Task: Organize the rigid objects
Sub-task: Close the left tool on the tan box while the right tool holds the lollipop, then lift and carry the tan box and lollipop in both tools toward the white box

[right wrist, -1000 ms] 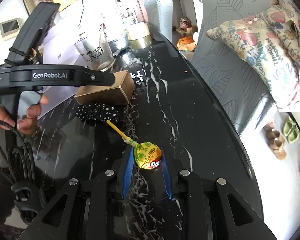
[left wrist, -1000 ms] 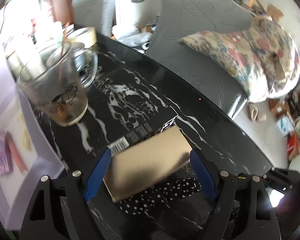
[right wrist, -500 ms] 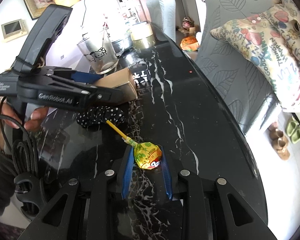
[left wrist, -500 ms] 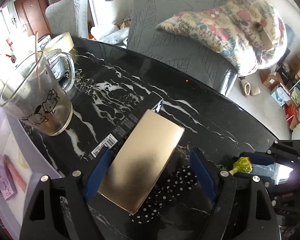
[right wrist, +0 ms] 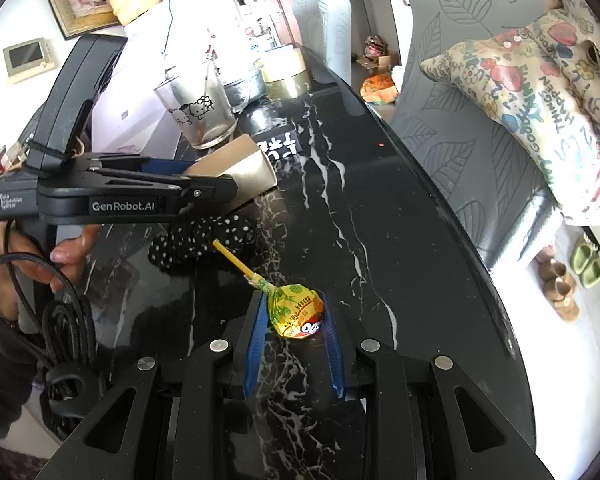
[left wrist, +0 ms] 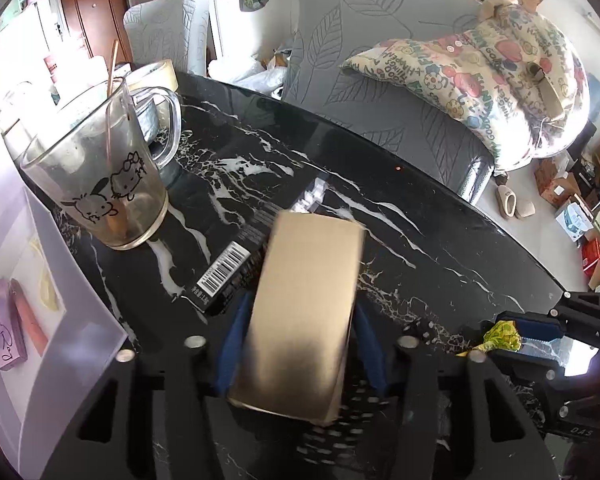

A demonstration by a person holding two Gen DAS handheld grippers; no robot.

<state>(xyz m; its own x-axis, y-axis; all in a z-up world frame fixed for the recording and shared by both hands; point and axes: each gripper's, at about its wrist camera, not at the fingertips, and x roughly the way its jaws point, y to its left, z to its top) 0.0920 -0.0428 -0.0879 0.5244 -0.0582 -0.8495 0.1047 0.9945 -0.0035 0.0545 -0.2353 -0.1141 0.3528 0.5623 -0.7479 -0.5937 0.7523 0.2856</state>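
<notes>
On the left of our left wrist view a white tray (left wrist: 80,332) lies along the desk (left wrist: 419,216), and a glass mug (left wrist: 100,176) stands just beside its edge. Nearer the middle, a flat black box with a barcode (left wrist: 228,276) lies on the marble. Our left gripper (left wrist: 296,336) has just been closing its jaws, and the blue pads now press on both long sides of the tan cardboard box (left wrist: 307,304), which tilts up over the black box. A polka-dot cloth (right wrist: 204,236) lies under that gripper. To the right the dark marble runs bare up to the curved desk edge, with a grey chair (left wrist: 379,92) close beyond it. In the right wrist view, our right gripper (right wrist: 294,316) holds its jaws narrow on the lollipop (right wrist: 296,310), whose yellow stick points toward the cloth; right of it the desk is bare to the rim
</notes>
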